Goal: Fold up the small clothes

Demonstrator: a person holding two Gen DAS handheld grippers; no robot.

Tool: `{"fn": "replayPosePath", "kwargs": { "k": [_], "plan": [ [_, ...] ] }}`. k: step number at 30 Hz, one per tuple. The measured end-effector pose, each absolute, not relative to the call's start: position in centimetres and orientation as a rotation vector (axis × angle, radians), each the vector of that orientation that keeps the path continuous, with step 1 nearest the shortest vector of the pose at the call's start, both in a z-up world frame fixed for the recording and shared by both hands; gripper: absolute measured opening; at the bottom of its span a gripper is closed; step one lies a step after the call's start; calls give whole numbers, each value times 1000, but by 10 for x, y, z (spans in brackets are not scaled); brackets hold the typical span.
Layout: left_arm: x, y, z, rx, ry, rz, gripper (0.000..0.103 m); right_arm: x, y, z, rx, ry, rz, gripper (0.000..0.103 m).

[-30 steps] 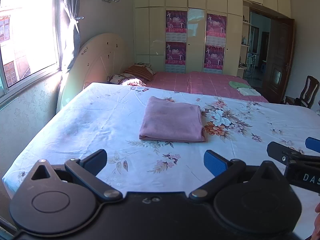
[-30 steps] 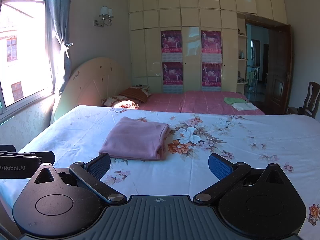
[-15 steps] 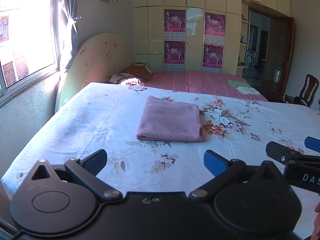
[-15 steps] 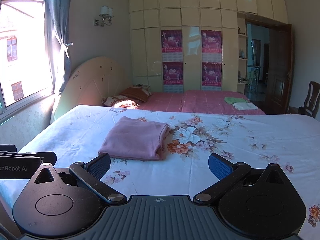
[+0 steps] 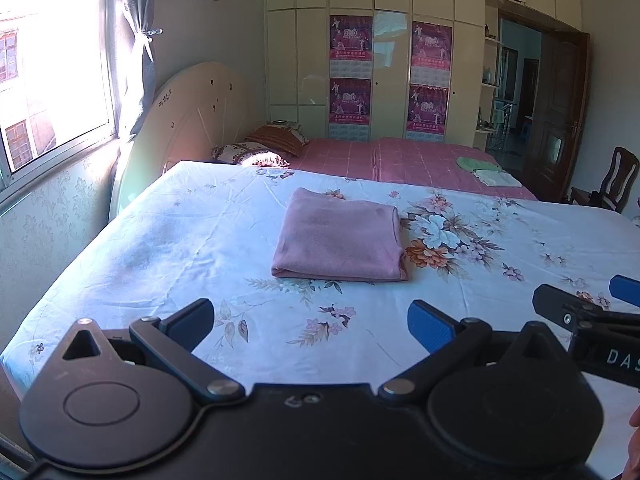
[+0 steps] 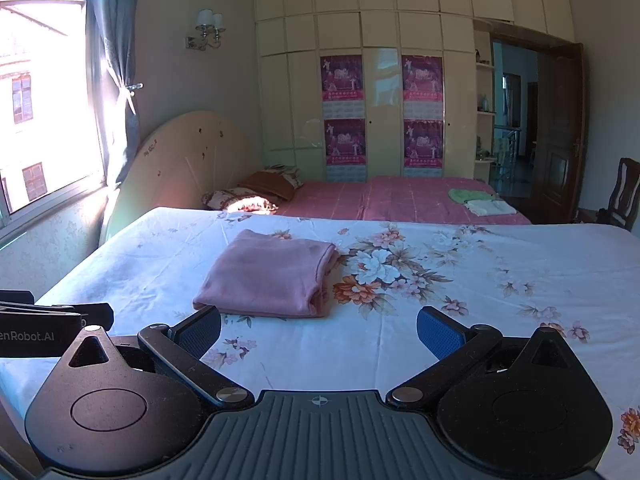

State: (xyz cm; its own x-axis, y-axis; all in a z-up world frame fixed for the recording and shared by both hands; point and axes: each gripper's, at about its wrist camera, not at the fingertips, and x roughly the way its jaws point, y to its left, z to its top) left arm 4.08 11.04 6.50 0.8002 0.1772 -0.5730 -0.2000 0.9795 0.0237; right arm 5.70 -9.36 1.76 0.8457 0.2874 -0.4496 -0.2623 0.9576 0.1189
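A pink garment lies folded into a flat rectangle on the white floral bedsheet. My left gripper hangs open above the sheet, short of the garment's near edge, with nothing between its blue pads. My right gripper is also open and empty, just short of the garment's near right corner. Part of the right gripper shows at the right edge of the left wrist view, and the left gripper's body shows at the left edge of the right wrist view.
Beyond the sheet lies a pink bedspread with pillows and folded green and white cloths. A headboard and window stand at left. Wardrobes, a doorway and a chair are behind.
The left wrist view has tilted slightly, so the garment sits a little lower and further left in frame. Both grippers stay open and the garment has not moved.
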Motion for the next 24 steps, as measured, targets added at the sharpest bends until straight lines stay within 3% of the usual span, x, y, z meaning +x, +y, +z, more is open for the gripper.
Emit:
{"fn": "replayPosePath", "kwargs": {
  "k": [24],
  "plan": [
    [49, 115, 57, -48, 631, 204, 103, 70, -88, 13, 47, 504, 303, 103]
  ]
}}
